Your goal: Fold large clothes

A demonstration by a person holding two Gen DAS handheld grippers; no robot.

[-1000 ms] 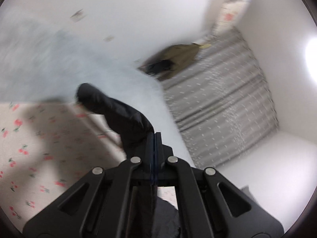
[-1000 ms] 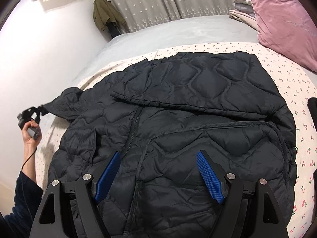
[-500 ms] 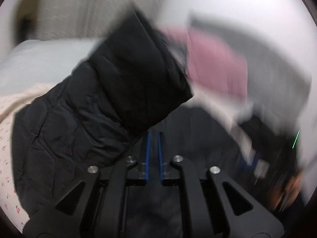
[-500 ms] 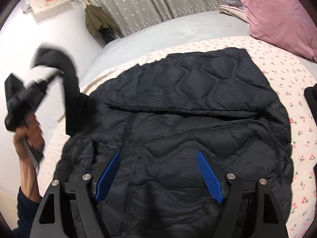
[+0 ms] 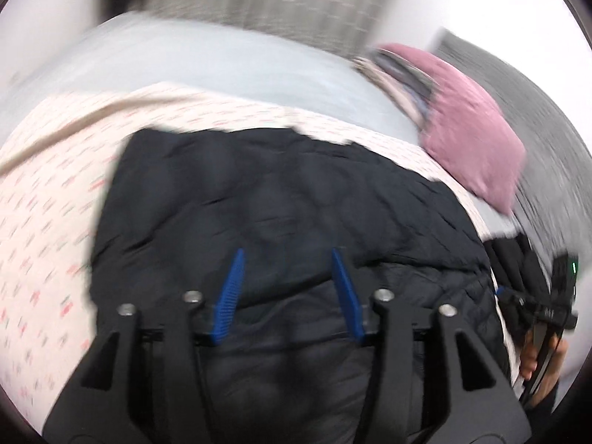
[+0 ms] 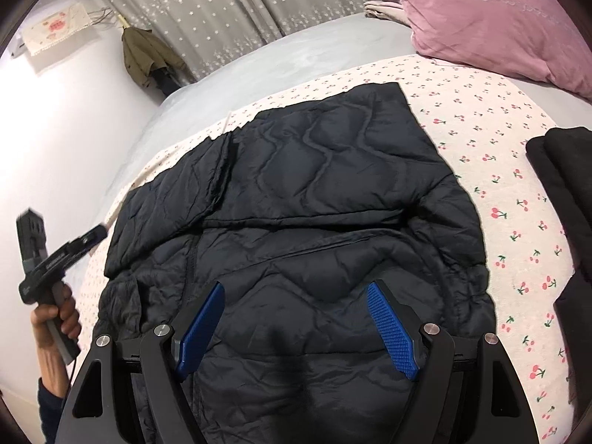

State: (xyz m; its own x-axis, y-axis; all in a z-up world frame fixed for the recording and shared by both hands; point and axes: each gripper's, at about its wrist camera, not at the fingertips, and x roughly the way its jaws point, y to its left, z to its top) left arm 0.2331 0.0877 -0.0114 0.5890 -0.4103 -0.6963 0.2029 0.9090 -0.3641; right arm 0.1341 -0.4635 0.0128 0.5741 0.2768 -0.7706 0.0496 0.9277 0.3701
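A black quilted jacket (image 6: 333, 192) lies flat on a cherry-print sheet (image 6: 499, 140). Its left sleeve (image 6: 174, 203) is folded over onto the body. In the left wrist view, my left gripper (image 5: 286, 251) hovers over the jacket (image 5: 281, 199), its jaws opening with nothing between the blue pads (image 5: 231, 296). The right wrist view shows that same left gripper (image 6: 97, 232) at the jacket's left edge, held by a hand (image 6: 55, 318). My right gripper (image 6: 296, 286) stands open above the jacket's lower part and grips nothing.
A pink pillow (image 6: 492, 14) and folded bedding lie at the bed's far right. Dark folded clothes (image 6: 562, 185) sit at the right edge. Behind are a grey bedspread (image 6: 281, 59), a grey curtain (image 6: 229, 7) and an olive coat (image 6: 144, 55) on the wall.
The left gripper, shut on the sleeve, swung it over onto the jacket body, then let go and parted its jaws. The right gripper stayed open and drifted slightly.
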